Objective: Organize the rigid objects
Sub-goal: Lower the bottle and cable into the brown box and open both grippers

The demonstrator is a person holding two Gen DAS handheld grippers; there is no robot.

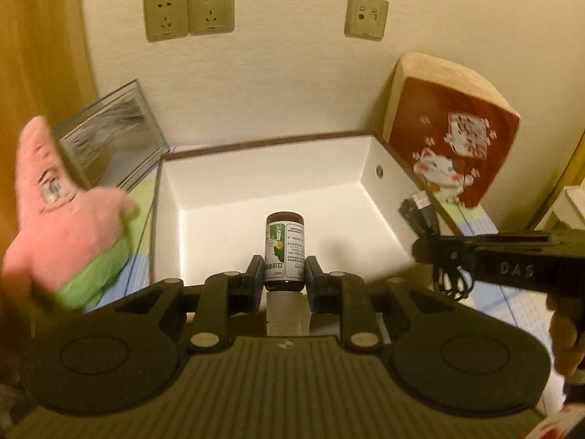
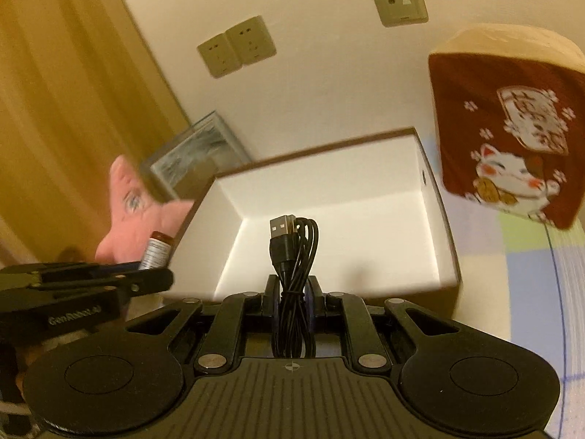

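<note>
Starting at the far left, there's a tan curtain (image 1: 40, 55) hanging by the wall, and in front of it a pink star-shaped plush (image 1: 65, 212) with green shorts, standing just left of the box. Behind the plush a clear acrylic case (image 1: 109, 135) leans near the wall. Up on the wall there's a double power socket (image 1: 188, 12) and, further right, a smaller data socket (image 1: 366, 16).

Dead centre is the open white box (image 1: 263, 179) with a brown rim, sitting on a pastel checked cloth (image 2: 530, 256). The left gripper (image 1: 284, 267) is clamped on a small brown medicine bottle (image 1: 284, 252), fingers pressing both sides of the label, bottle upright and held over the near edge of the box. In the right wrist view you can see that same bottle poking up at the left, near the plush.

The right gripper (image 2: 292, 285) has its jaws pulled in narrow on a bundled black USB cable (image 2: 294, 256), plug end sticking up, and it's also over the near side of the box. From the left camera it comes in from the right edge with the cable dangling.

Far right, a red and beige lucky-cat cushion (image 1: 449, 131) stands just beside the box's right wall.
</note>
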